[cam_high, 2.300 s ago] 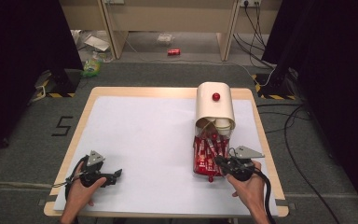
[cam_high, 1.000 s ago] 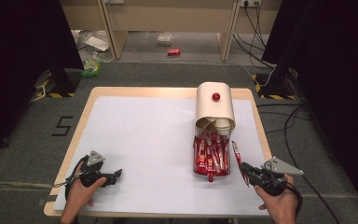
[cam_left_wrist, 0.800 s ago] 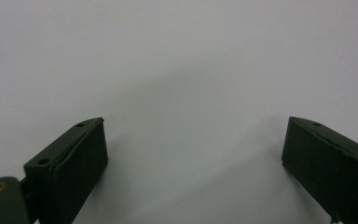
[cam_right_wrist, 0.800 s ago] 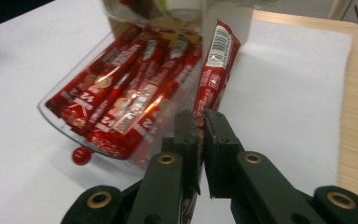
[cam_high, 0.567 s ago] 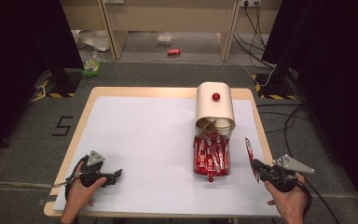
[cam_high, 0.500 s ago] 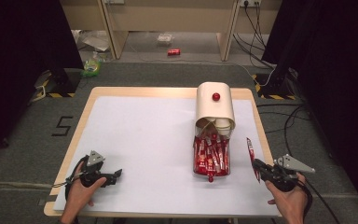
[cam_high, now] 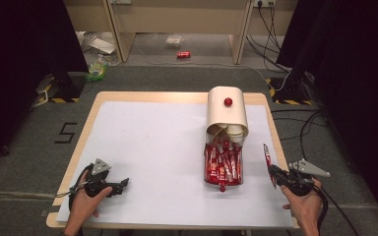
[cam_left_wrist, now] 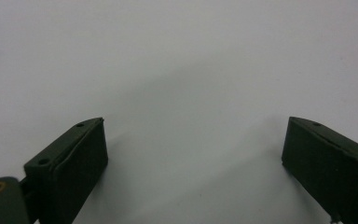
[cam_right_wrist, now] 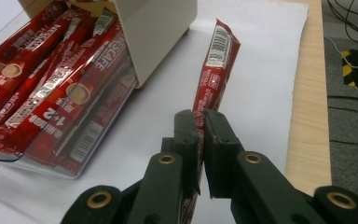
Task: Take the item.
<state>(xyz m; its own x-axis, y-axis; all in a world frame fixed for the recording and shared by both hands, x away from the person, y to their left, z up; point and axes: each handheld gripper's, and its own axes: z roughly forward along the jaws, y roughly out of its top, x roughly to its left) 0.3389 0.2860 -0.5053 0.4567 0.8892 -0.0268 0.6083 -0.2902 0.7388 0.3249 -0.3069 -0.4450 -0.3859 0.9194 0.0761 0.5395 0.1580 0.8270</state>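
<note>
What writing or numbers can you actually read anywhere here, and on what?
"NESCAFE": on the red sachets in the clear tray.
"1+2": on those same sachets.
"5": marked on the floor left of the table.
Barcode and small print on the sachet in the right gripper: too small to read.

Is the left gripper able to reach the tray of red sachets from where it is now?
Probably yes. The left gripper is open and holds nothing, and only bare white table cover lies between it and the tray. The right gripper, holding one sachet, is on the far side.
</note>
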